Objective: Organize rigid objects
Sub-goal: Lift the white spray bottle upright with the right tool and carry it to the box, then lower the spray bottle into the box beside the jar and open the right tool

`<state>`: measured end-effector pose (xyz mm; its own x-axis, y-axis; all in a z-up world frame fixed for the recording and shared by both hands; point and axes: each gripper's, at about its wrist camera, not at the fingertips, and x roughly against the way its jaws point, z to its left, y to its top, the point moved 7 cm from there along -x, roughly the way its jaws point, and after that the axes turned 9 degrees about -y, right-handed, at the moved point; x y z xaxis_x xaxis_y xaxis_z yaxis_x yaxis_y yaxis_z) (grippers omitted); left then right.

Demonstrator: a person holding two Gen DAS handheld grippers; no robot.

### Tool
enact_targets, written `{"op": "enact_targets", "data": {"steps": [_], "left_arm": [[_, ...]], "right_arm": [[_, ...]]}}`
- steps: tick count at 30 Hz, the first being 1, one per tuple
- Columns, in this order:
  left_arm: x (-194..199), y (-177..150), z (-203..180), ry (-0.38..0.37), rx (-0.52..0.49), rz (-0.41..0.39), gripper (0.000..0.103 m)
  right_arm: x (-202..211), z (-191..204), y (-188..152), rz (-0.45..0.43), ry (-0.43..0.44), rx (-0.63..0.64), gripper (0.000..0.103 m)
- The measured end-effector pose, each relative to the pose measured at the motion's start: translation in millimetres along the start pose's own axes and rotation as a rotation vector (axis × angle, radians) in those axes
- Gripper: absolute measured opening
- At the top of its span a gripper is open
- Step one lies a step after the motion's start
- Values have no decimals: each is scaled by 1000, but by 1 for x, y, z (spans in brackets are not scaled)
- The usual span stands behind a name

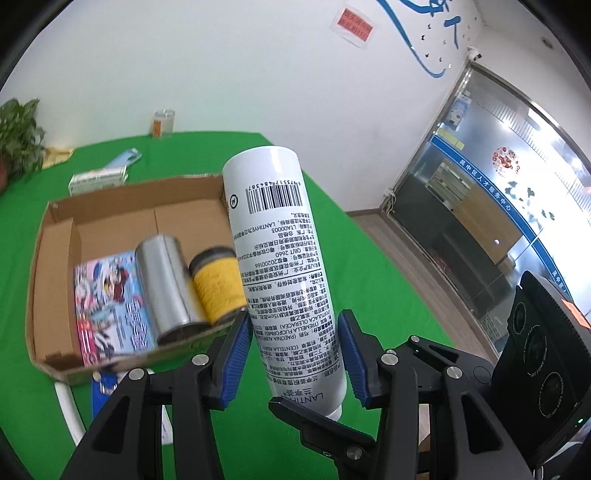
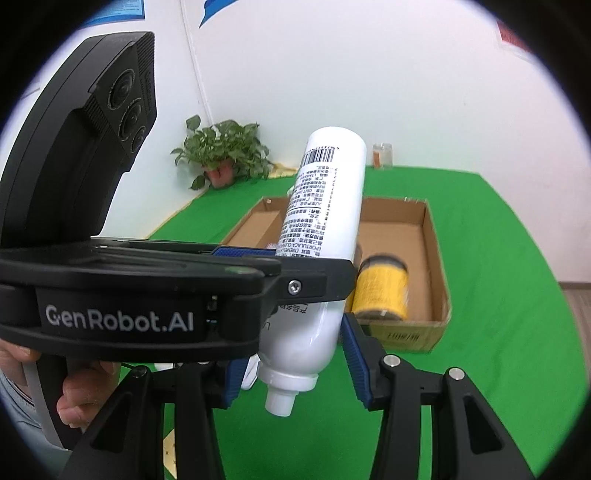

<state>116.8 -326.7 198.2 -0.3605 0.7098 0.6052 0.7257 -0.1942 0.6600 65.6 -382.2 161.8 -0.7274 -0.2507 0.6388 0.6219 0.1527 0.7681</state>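
Office or service-centre room, staged for recording. Plain white walls (image 1: 229, 66) carry a blue painted swoosh decal (image 1: 417, 40) and a taped red-and-white paper notice (image 1: 355, 25). Glazed aluminium-framed door (image 1: 491, 206) with a blue printed strip and posters on it; a wood-fronted counter shows behind the glass. Small security camera (image 1: 473, 54) mounted above the door frame. Wood-look floor (image 1: 373, 221). Bright green cloth covers the tabletop (image 2: 498, 258). Leafy green potted plant (image 2: 225, 155) stands in the corner.
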Motion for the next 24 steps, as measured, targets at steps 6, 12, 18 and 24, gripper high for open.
{"op": "enact_targets", "data": {"steps": [6,12,18,24], "left_arm": [[-1,43,-13,-6,-8,-11,45],[-20,79,-8,14,5,-8,45],[-63,105,9,37,27,23,45],[-114,108,37,35,74,66,45]], "right_arm": [[1,-17,30,-14,-21,6,46],[-14,-34,53,15,-4,1,46],[-43,-56,63,81,9,11,46],[-75,-73,58,150,29,-1,46]]}}
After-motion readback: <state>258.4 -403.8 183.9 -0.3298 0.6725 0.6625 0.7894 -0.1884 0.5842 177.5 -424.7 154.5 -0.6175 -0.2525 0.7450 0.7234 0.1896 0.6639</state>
